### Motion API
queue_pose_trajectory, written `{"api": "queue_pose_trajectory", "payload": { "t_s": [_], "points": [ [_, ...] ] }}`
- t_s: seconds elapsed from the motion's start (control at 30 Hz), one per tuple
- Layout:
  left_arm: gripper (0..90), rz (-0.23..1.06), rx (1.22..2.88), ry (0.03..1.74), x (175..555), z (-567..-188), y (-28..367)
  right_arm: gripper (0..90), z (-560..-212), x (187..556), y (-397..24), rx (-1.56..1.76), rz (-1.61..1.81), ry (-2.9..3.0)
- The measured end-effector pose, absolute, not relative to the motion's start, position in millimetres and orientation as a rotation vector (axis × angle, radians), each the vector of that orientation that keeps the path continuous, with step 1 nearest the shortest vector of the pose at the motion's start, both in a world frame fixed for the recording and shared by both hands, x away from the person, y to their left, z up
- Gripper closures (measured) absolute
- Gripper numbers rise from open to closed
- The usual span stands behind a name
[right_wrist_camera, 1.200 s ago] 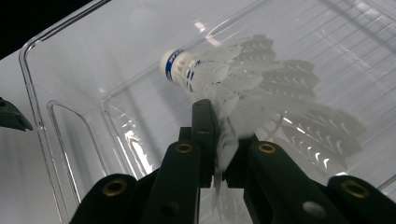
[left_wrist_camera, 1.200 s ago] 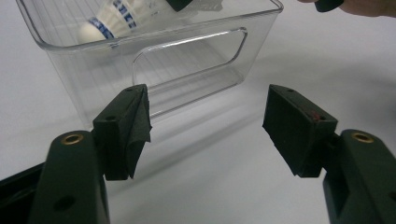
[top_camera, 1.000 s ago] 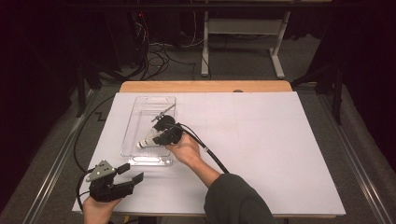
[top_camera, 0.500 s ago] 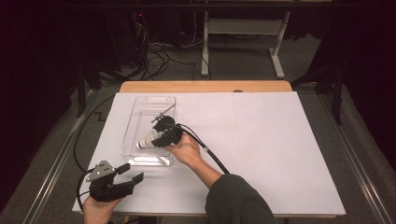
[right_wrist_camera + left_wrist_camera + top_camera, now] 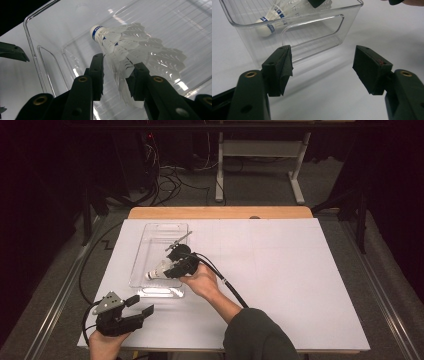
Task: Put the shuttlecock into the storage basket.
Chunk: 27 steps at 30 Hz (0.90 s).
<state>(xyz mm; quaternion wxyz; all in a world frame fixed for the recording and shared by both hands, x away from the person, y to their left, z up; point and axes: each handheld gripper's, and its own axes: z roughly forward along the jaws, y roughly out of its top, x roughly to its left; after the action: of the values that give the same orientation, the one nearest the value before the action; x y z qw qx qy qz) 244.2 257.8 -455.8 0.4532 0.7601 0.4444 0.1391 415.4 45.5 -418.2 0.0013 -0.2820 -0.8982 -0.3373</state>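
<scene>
Lying inside the clear bin (image 5: 145, 247) near its front end, the shuttlecock (image 5: 130, 47) has its feathers between the right gripper (image 5: 117, 75) jaws, which have just been opening. Left gripper (image 5: 323, 65) stands apart by the table's (image 5: 300, 280) front-left corner.

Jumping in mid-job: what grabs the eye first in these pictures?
The white shuttlecock with its blue band, lying inside the clear plastic bin on the left part of the white table. The right gripper reaches into the bin, its jaws either side of the feather skirt and just been opening. The left gripper rests near the table's front left corner, jaws wide with nothing between them.
</scene>
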Motion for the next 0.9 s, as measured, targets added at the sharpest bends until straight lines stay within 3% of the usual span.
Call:
{"api": "queue_pose_trajectory", "payload": {
  "t_s": [0.9],
  "points": [
    [32.6,0.343,1.88,1.099,244.5,-456.0,257.5,72.7,-407.0,409.4,26.9,-0.897,-1.092,-2.82]
  ]
}}
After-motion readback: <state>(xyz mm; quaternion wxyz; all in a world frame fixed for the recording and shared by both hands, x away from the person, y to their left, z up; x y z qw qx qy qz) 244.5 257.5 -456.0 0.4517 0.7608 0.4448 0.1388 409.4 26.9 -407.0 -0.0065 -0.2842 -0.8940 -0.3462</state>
